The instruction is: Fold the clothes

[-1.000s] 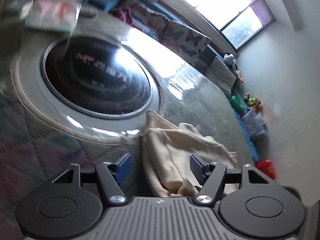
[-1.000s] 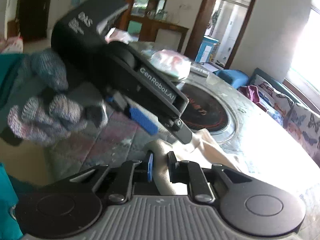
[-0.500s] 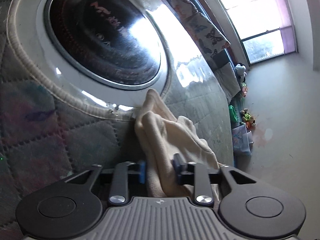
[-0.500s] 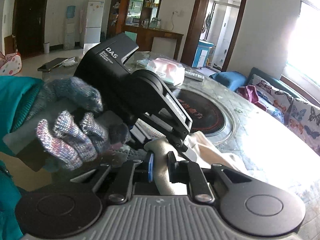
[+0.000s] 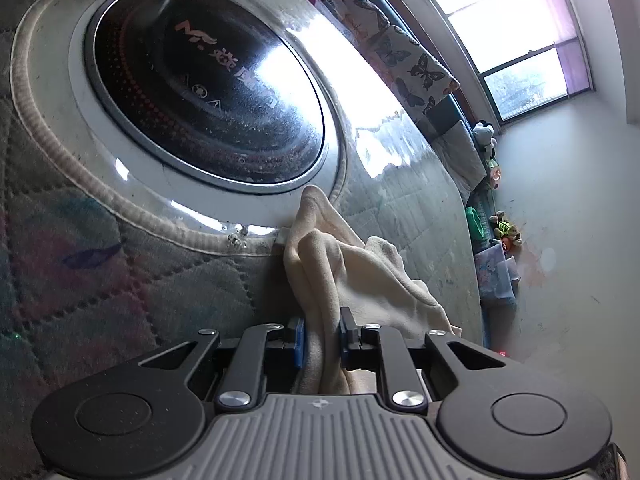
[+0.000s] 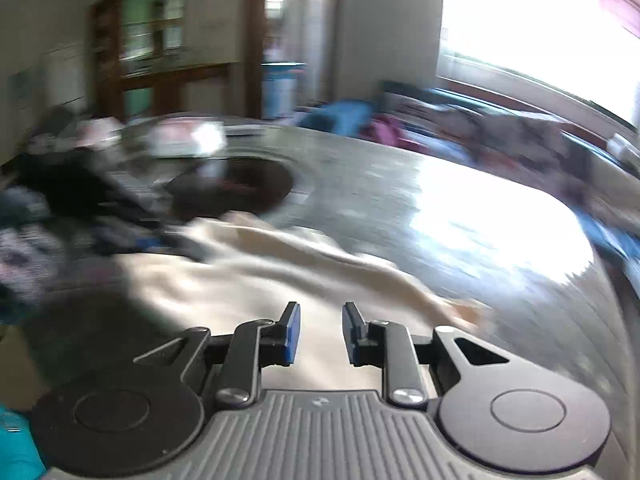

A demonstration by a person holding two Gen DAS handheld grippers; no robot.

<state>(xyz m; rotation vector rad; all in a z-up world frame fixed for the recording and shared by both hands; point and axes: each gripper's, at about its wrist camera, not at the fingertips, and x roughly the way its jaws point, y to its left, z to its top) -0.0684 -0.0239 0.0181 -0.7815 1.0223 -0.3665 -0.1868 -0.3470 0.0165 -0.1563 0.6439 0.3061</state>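
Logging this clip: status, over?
Left claw shut on cream garment. Right claw open above it, view blurred. Nothing in the way.

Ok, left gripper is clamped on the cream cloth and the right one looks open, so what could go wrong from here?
1. The left gripper pinches only a bunched ridge of the cream fleece garment; pulling could slip it out or drag uneven layers.
2. The right gripper is open above the garment in a blurred view; a regrasp might miss the edge.

Soft matt cream cloth (image 5: 360, 280), glossy black glass hob (image 5: 208, 92), quilted tbl cover (image 5: 100, 280)
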